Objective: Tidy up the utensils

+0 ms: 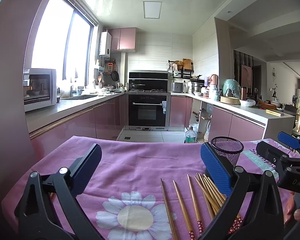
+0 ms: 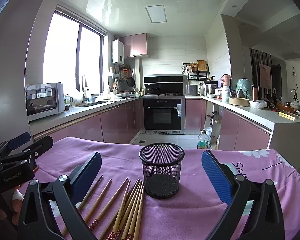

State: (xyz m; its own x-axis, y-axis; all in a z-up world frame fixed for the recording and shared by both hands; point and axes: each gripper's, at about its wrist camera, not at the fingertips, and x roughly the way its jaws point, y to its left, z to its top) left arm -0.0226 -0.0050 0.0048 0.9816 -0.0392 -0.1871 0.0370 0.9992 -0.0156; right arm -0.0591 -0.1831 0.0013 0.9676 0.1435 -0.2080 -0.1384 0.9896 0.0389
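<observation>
Pink flowered cloth (image 2: 190, 216) fills the table; on it stands the mesh cup (image 2: 161, 170), upright. Left gripper (image 1: 151, 168) and right gripper (image 2: 151, 169) both spread wide, empty. Chopsticks (image 2: 128, 204) fanned just left of the cup.

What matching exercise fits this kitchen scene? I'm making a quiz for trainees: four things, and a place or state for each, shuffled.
Things:
1. mesh cup
2. chopsticks
3. microwave
4. oven

Places or states:
A. built in under the stove
B. standing upright and empty on the pink cloth
C. on the counter by the window
D. lying loose on the cloth

Pairs: 1-B, 2-D, 3-C, 4-A
</observation>
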